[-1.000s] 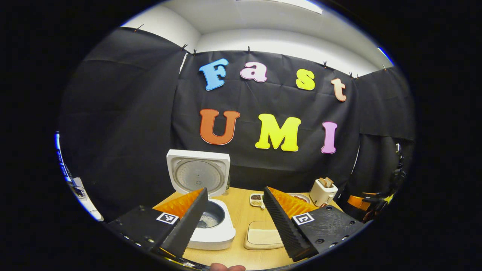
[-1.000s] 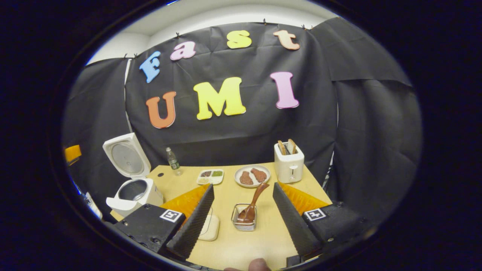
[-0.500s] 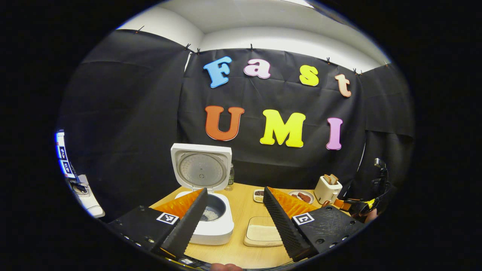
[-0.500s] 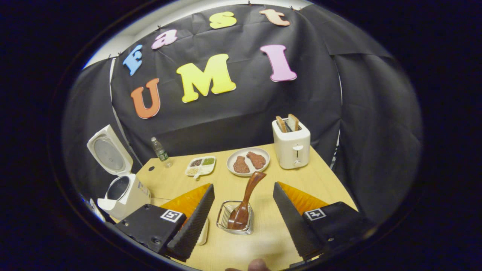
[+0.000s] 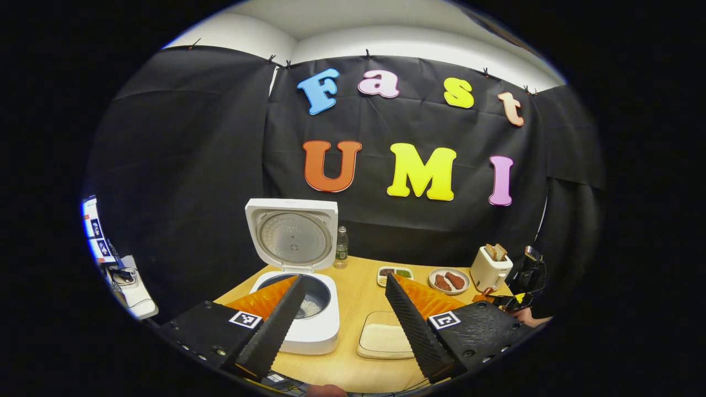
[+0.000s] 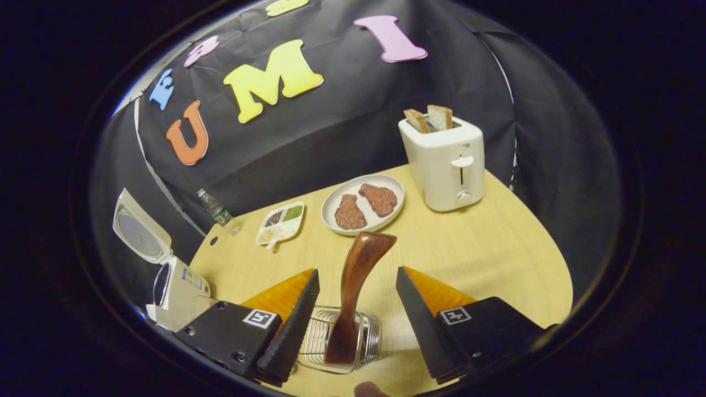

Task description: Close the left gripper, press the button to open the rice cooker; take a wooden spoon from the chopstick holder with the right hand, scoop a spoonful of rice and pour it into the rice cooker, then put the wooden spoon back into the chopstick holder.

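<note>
The white rice cooker (image 5: 309, 331) stands open with its lid (image 5: 292, 238) upright and some rice in the pot. My left gripper (image 5: 345, 278) hangs open above the table's near edge, short of the cooker and holding nothing. A shallow dish of rice (image 5: 383, 339) lies to the right of the cooker. The wooden spoon (image 6: 358, 270) stands in the wire chopstick holder (image 6: 367, 342), handle up. My right gripper (image 6: 357, 271) is open with the spoon's handle between its fingers, not touching it. Far off, the right gripper (image 5: 518, 300) and a hand show past the toaster.
A toaster (image 6: 445, 162) with two bread slices stands at the back right. Left of it sit a plate with two meat patties (image 6: 364, 203), a divided seasoning tray (image 6: 281, 220) and a small bottle (image 6: 215, 209). The rice cooker (image 6: 179, 284) is at the table's far left.
My right gripper has come down and forward, so the spoon's handle now stands between its open fingers. My left gripper has drawn back a little from the cooker.
</note>
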Motion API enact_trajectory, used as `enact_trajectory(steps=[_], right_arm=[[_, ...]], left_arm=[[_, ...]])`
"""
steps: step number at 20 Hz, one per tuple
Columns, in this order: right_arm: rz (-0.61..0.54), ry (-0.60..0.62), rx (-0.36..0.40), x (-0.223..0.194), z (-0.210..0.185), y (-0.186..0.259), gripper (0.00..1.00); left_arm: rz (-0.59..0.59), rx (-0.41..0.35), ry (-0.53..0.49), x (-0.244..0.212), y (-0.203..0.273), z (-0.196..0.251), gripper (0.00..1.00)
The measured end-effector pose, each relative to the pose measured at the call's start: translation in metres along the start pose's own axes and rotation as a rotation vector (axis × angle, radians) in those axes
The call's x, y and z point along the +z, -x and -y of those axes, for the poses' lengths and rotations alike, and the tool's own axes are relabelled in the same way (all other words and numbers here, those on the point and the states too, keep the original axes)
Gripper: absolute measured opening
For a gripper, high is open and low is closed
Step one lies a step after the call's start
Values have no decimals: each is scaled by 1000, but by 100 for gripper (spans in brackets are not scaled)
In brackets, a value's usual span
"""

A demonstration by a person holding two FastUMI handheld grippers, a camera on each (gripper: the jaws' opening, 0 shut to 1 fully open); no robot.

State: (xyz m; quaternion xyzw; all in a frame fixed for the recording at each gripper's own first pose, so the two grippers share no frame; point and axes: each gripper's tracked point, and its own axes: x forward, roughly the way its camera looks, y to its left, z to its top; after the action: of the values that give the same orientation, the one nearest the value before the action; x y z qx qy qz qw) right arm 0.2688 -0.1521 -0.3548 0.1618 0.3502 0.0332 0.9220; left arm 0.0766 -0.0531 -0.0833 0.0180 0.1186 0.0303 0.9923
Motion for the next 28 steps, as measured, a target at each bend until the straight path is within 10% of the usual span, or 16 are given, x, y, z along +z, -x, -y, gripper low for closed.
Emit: enact_trajectory(steps=[11, 28], right_arm=[[-53, -13, 61, -6, -14, -6, 25], [212, 167, -115, 43, -88, 120, 11]], left_arm=[[-1, 58, 29, -2, 6, -17, 94], [70, -58, 65, 8, 9, -96, 94]])
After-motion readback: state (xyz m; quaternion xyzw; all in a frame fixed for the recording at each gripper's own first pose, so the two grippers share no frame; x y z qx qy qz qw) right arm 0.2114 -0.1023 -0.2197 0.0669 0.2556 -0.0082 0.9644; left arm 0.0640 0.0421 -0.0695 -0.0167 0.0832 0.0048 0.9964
